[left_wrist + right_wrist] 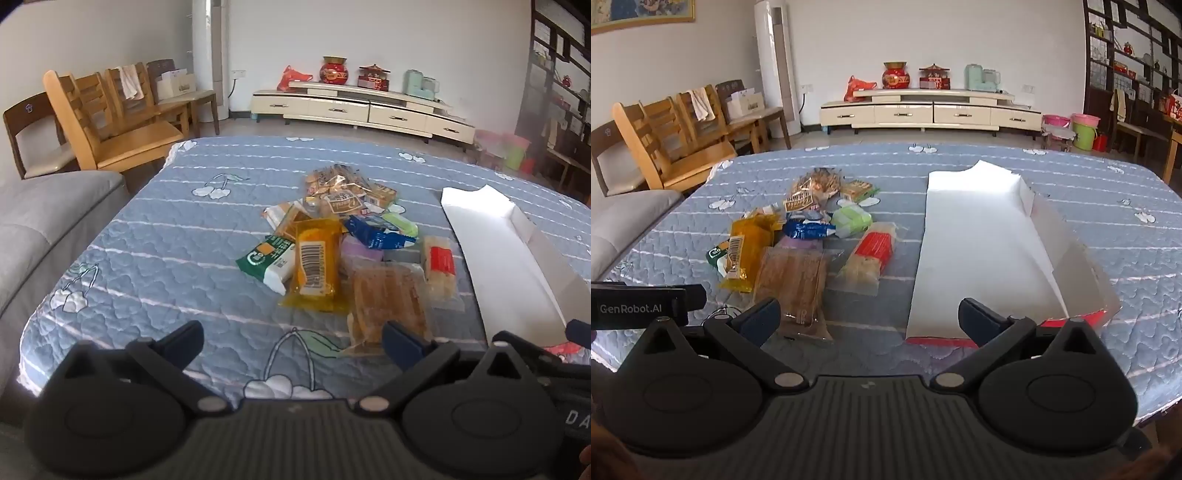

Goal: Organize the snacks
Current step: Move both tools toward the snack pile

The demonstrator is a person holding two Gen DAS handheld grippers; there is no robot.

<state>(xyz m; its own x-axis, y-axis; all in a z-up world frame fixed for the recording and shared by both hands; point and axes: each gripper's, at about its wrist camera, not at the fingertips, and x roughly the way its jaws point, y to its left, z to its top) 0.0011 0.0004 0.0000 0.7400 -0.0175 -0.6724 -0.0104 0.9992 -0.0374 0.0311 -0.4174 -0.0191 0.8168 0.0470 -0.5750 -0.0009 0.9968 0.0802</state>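
Nearest the viewer, two black hand-held grippers hover low over the near edge of a bench covered in a blue quilted cloth (1071, 177) printed with white cherries. The left hand-held gripper (291, 341) has its fingers spread wide and holds nothing. The right hand-held gripper (870, 317) is likewise spread wide and empty.

Just beyond them lies a loose pile of wrapped snacks. Closest in the pile is a clear plastic packet of long brown wafers (794, 284); its long axis runs away from the viewer. It sits just ahead of the right gripper's left finger, and just beyond the left gripper's right finger, so it lies between the two tools and either could reach it; the left seems marginally nearer.

Left of the wafer packet lies a yellow foil packet with a barcode label (316, 267), and beyond that a green and white wrapper (266, 264). Right of the wafer packet is a clear packet with a red label (870, 256), lying at a slant. Behind the wafer packet are a blue wrapper (807, 229), a pale green pouch (851, 218) and small tan packets (816, 188).

Well to the right of the wafer packet stands an open white cardboard box with a red outside (975, 240), empty, probably the destination for the snacks.

Beyond the bench are wooden chairs (665, 147) and a cream low cabinet (923, 112) against a white wall.
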